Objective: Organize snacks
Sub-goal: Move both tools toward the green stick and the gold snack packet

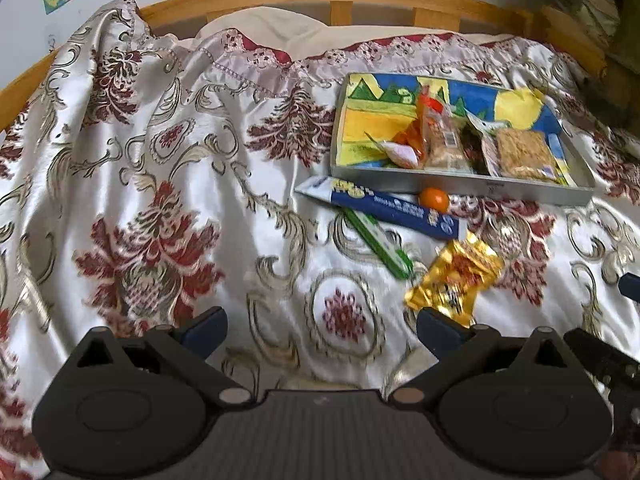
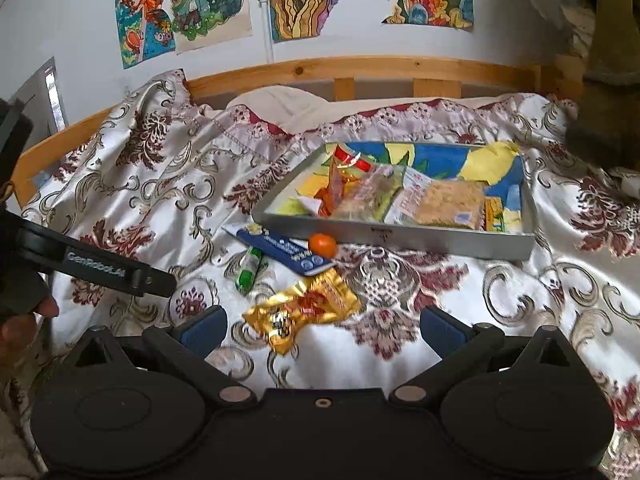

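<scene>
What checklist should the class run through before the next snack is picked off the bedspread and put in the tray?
1. Right gripper open and holding nothing: ok.
2. Left gripper open and holding nothing: ok.
3. Gold packet lies flat with nothing on top of it, nearest the right gripper: ok.
4. Tray has free floor at its far side for more snacks: ok.
5. Orange fruit rests beside the tray wall and against the blue box; whether it would roll if nudged: cannot tell.
6. All snacks in the tray: not ok; the green stick and three others lie outside.
</scene>
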### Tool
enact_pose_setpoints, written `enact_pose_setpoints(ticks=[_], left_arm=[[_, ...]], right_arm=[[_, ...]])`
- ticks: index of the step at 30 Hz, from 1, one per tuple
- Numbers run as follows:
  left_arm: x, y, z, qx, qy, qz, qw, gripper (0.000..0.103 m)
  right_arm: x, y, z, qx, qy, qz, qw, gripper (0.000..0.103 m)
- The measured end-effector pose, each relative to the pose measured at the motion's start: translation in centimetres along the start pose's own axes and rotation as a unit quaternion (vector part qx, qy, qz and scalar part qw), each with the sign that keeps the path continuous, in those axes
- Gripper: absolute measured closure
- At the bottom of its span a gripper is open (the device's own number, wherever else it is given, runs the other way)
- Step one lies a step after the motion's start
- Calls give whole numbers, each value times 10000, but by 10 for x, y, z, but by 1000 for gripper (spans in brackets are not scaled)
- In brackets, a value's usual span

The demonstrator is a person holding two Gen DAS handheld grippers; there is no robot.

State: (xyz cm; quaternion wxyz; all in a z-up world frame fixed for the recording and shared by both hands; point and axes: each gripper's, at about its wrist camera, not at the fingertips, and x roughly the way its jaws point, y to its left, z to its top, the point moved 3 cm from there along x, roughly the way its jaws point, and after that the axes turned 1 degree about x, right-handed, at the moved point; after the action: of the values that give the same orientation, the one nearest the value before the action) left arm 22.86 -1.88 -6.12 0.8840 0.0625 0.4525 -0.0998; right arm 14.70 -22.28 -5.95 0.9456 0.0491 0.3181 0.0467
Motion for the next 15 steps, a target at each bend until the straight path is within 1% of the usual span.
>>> enact_pose_setpoints(ticks=[4,10,12,15], left_arm=[[17,3,9,-95,23,79,9999,1],[35,5,18,-225,39,138,9996,1],[39,5,21,-211,-40,207,9996,1],[45,2,26,-32,-295,393,9988,1]], right_arm=[[11,1,2,148,58,155,9998,1],[29,6,-1,152,252,318,9991,1],[38,8,-2,206,396,477,9979,1],[51,13,-5,245,588,646,9959,1]])
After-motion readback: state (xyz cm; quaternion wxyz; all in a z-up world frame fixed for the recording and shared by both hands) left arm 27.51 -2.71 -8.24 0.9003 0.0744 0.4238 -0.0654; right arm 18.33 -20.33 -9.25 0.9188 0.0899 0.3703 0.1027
